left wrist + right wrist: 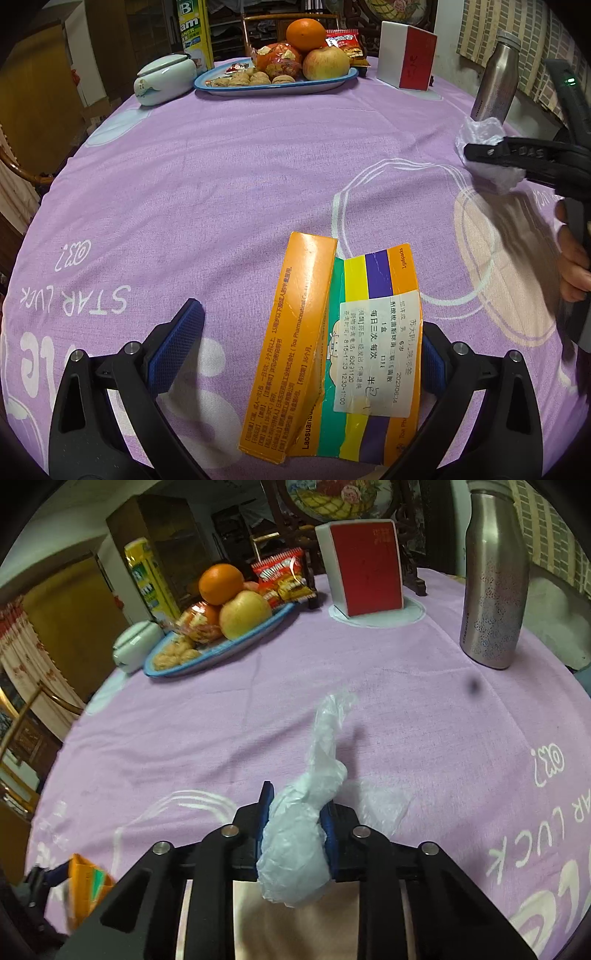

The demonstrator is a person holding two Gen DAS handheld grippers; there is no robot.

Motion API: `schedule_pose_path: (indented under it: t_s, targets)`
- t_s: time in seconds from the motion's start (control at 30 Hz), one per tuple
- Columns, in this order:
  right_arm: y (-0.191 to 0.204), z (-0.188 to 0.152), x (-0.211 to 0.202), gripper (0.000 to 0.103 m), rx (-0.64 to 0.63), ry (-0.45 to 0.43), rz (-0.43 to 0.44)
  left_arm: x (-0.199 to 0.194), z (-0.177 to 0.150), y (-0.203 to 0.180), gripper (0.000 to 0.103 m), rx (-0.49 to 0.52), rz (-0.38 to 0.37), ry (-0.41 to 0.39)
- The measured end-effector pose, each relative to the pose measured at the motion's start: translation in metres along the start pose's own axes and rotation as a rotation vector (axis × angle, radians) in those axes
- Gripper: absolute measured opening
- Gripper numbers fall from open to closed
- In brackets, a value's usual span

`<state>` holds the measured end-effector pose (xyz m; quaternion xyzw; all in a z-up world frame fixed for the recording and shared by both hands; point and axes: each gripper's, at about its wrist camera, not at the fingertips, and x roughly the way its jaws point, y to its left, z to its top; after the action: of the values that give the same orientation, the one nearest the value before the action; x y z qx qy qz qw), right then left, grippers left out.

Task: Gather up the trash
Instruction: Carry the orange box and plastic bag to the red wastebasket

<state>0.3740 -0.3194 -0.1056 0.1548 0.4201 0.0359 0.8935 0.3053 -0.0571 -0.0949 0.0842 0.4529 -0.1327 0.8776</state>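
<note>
A torn, flattened orange medicine box (295, 350) with coloured stripes and a white label lies on the purple tablecloth (221, 184). It sits between the fingers of my left gripper (308, 321), which is open; the left pad (177, 343) stands clear of the box. My right gripper (297, 801) is shut on a crumpled clear plastic bag (295, 849), whose loose end sticks out forward over the cloth. In the left wrist view, the right gripper (480, 151) and the plastic bag (480, 133) are at the right edge. The medicine box (86, 878) shows at the lower left of the right wrist view.
A blue plate (273, 88) of fruit, walnuts and snacks stands at the back, with a white lidded pot (164, 79) to its left. A red-and-white box (406, 59) and a steel bottle (495, 590) stand at the back right. A hand (572, 269) holds the right gripper.
</note>
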Motion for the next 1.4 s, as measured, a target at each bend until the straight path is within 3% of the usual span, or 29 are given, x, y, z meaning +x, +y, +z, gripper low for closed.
schedule_pose_path:
  t_s: [0.2, 0.53, 0.63, 0.8, 0.9, 1.13, 1.4]
  targets:
    - [0.016, -0.011, -0.035, 0.025, -0.045, -0.064, 0.039, -0.002, -0.001, 0.0, 0.097, 0.02, -0.014, 0.013]
    - [0.029, -0.05, -0.071, 0.029, -0.094, -0.07, 0.09, -0.005, -0.003, 0.004, 0.093, 0.02, -0.033, 0.008]
    - [0.03, -0.059, -0.075, 0.03, -0.111, -0.057, 0.091, -0.009, -0.004, 0.003, 0.083, 0.029, -0.044, -0.008]
    - [0.034, -0.065, -0.071, 0.03, -0.139, -0.021, 0.087, -0.015, -0.005, 0.004, 0.057, 0.03, -0.096, -0.031]
    - [0.036, -0.067, -0.074, 0.026, -0.151, -0.027, 0.101, -0.021, -0.005, 0.005, 0.056, 0.026, -0.124, -0.057]
    - [0.04, -0.07, -0.107, 0.022, -0.187, -0.168, 0.104, -0.054, -0.011, 0.012, 0.056, -0.008, -0.127, -0.162]
    - [0.037, -0.081, -0.137, 0.022, -0.137, -0.188, 0.232, -0.125, -0.023, 0.029, 0.056, -0.053, -0.114, -0.241]
